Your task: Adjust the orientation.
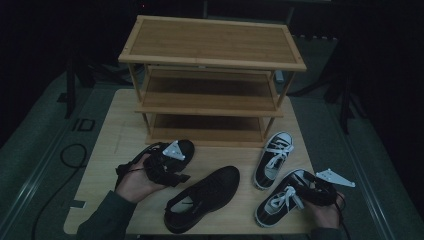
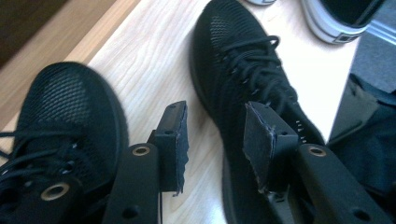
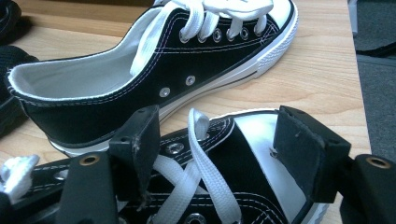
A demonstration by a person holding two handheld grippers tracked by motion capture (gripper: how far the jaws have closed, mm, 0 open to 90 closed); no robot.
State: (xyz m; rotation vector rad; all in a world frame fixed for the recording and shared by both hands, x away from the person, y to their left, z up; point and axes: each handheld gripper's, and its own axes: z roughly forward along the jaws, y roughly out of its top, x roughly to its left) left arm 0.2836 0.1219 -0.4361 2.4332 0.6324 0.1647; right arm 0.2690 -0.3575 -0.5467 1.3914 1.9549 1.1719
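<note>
Two black mesh sneakers lie on the table (image 1: 112,135). My left gripper (image 1: 181,176) hovers over the left one (image 1: 189,150), held by a hand. In the left gripper view the left gripper (image 2: 217,135) is open. Bare wood and the side of the second black sneaker (image 2: 243,70) show between its pads, and the first sneaker (image 2: 70,107) lies under its left jaw. My right gripper (image 1: 302,187) is over the near black-and-white canvas sneaker (image 1: 277,205). Its jaws stand wide around that sneaker's toe cap (image 3: 252,154), with the right gripper (image 3: 224,140) open.
A three-tier wooden shoe rack (image 1: 210,45) stands at the back of the table. The second canvas sneaker (image 1: 272,160) lies in front of the rack's right side, beside the near one. The second black sneaker (image 1: 210,192) lies mid-table. A cable (image 1: 72,155) loops on the floor at left.
</note>
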